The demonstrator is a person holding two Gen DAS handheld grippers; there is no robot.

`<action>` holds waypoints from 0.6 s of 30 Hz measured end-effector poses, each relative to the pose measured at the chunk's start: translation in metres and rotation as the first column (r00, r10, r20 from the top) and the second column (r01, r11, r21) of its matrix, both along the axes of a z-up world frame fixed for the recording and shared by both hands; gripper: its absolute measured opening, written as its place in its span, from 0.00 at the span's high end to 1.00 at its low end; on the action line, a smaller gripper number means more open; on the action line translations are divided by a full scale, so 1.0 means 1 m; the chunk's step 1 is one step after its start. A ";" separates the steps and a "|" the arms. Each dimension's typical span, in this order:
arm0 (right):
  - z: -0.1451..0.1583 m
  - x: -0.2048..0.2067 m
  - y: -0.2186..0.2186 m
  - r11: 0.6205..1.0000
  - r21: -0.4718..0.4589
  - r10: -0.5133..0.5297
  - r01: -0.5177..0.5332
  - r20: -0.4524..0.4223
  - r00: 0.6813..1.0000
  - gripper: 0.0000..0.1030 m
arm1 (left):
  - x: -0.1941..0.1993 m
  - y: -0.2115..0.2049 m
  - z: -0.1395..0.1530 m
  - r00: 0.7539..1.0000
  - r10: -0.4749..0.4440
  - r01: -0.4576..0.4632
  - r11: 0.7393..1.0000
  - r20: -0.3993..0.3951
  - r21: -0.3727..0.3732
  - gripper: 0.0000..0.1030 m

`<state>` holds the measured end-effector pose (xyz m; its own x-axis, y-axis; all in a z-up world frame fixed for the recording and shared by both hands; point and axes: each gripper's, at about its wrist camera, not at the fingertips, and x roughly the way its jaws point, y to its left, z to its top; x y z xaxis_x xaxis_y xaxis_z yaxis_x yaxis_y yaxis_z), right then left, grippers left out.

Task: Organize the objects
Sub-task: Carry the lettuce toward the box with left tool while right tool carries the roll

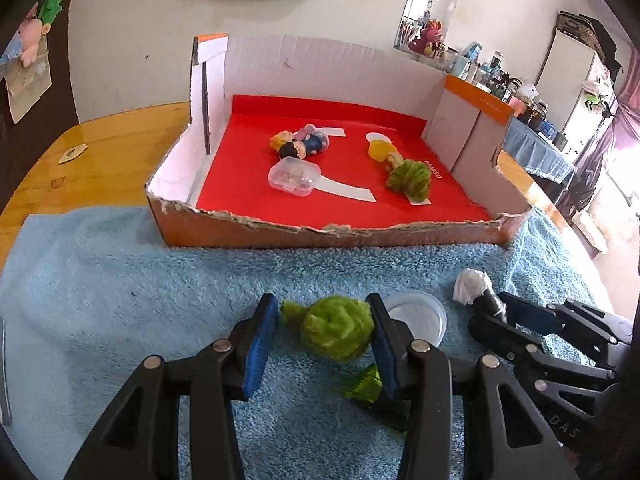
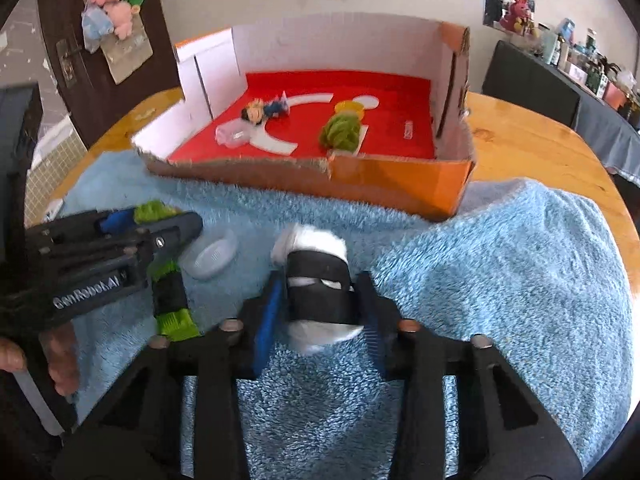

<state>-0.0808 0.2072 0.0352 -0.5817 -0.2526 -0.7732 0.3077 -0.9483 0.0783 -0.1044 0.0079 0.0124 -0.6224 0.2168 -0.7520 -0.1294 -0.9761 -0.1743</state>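
Observation:
My left gripper [image 1: 322, 308] is open and straddles a green fuzzy toy [image 1: 336, 334] that lies on the blue towel [image 1: 160, 288]. The fuzz touches the right pad, with a gap at the left pad. The toy's black-and-green lower part [image 2: 172, 308] sticks out under the right finger. My right gripper [image 2: 320, 284] is open around a white fuzzy toy with black bands [image 2: 316, 280] on the towel, with slim gaps on both sides. The orange cardboard box [image 1: 320, 236] with a red floor stands behind both.
In the box lie small dolls [image 1: 300, 144], a clear plastic case [image 1: 294, 178], a yellow piece [image 1: 380, 148] and another green fuzzy toy [image 1: 410, 176]. A clear round lid [image 1: 416, 316] lies between the grippers. The towel covers a wooden table [image 2: 520, 140]. A hand [image 2: 60, 364] holds the left gripper.

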 end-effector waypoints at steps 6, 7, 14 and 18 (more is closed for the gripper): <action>0.007 0.000 0.010 0.999 -0.038 -0.025 0.025 -0.005 1.000 0.69 | 0.000 -0.003 0.001 1.000 -0.001 0.001 1.000 0.000 0.013 0.63; 0.009 0.000 0.011 0.999 -0.039 -0.025 0.025 -0.010 1.000 0.69 | 0.001 -0.003 0.002 1.000 -0.001 0.001 1.000 -0.002 0.014 0.63; 0.028 0.005 0.006 0.999 -0.052 -0.009 0.007 -0.052 0.999 0.69 | 0.008 0.000 0.015 0.999 -0.015 0.015 1.000 -0.033 0.018 0.64; 0.038 0.005 0.001 0.998 -0.056 0.004 -0.008 -0.073 0.997 0.69 | 0.011 0.001 0.027 0.998 -0.022 0.023 1.000 -0.061 0.019 0.64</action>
<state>-0.0762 0.2077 0.0737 -0.6346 -0.2976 -0.7133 0.3199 -0.9413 0.1081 -0.0932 0.0089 0.0397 -0.6617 0.2457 -0.7083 -0.1621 -0.9693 -0.1849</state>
